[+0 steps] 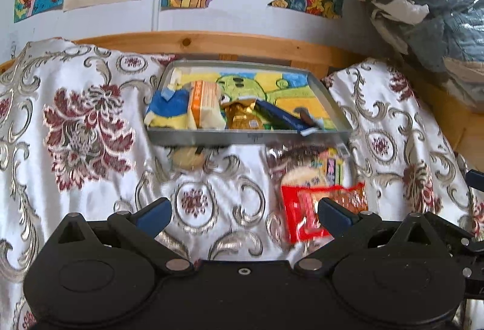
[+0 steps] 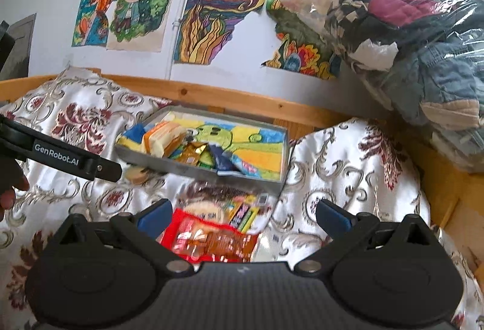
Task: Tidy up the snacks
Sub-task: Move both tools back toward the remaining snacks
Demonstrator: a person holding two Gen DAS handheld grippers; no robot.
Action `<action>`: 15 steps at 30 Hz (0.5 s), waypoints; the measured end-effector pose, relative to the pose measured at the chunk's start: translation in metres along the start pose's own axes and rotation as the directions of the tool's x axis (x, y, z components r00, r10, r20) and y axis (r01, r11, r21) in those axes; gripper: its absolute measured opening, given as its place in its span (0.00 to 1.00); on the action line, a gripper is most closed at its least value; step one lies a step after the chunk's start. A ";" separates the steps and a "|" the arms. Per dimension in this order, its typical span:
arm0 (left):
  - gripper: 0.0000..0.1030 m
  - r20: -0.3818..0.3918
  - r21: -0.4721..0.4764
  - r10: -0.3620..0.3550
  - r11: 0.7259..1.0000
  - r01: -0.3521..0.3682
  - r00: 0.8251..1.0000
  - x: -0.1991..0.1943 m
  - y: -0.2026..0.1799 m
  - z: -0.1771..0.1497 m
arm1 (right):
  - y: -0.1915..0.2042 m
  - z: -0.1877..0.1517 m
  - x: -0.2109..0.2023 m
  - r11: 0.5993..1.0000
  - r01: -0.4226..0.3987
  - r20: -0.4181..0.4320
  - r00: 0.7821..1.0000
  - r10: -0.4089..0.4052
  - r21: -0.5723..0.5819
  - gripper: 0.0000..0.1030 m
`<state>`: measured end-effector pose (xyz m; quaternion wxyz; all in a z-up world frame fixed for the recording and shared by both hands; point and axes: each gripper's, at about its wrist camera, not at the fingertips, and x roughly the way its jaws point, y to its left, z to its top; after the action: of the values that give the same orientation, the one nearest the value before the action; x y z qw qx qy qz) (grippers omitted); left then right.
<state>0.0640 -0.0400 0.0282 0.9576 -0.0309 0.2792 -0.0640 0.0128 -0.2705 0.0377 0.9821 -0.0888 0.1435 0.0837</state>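
Observation:
A grey tray [image 1: 248, 137] with a colourful drawing inside lies on the floral cloth and holds an orange packet [image 1: 203, 104], a gold-wrapped snack [image 1: 242, 116] and a dark blue packet [image 1: 281, 116]. In front of it lie a red snack packet [image 1: 305, 213], a clear bag of snacks [image 1: 302, 166] and a round biscuit [image 1: 187, 159]. My left gripper [image 1: 243, 213] is open and empty, its right finger over the red packet. My right gripper [image 2: 242, 215] is open above the red packet [image 2: 208, 240]. The tray also shows in the right wrist view [image 2: 193, 171].
A white floral cloth [image 1: 75, 130] covers the surface. A wooden rail [image 1: 211, 42] runs behind the tray. A plastic-wrapped bundle of clothes [image 2: 423, 42] is piled at the right. Drawings [image 2: 217, 12] hang on the wall. The left gripper's body [image 2: 69, 159] shows at the right view's left.

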 end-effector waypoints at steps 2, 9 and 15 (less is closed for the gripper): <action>0.99 -0.017 0.005 -0.001 1.000 0.001 1.000 -0.001 0.001 -0.007 | 0.002 -0.004 -0.003 1.000 -0.001 -0.017 1.000 0.001 -0.004 1.00; 0.99 -0.063 -0.002 0.000 1.000 0.000 0.998 0.001 0.007 -0.026 | 0.010 -0.016 -0.010 1.000 -0.017 -0.081 0.997 0.015 -0.022 1.00; 0.99 -0.098 -0.004 0.003 1.000 -0.003 0.995 0.010 0.010 -0.036 | 0.017 -0.024 -0.007 0.999 -0.025 -0.122 0.992 0.019 -0.046 1.00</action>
<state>0.0545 -0.0320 -0.0082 0.9428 -0.0292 0.3261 -0.0633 -0.0036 -0.2600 0.0147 0.9682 -0.1154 0.2021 0.0922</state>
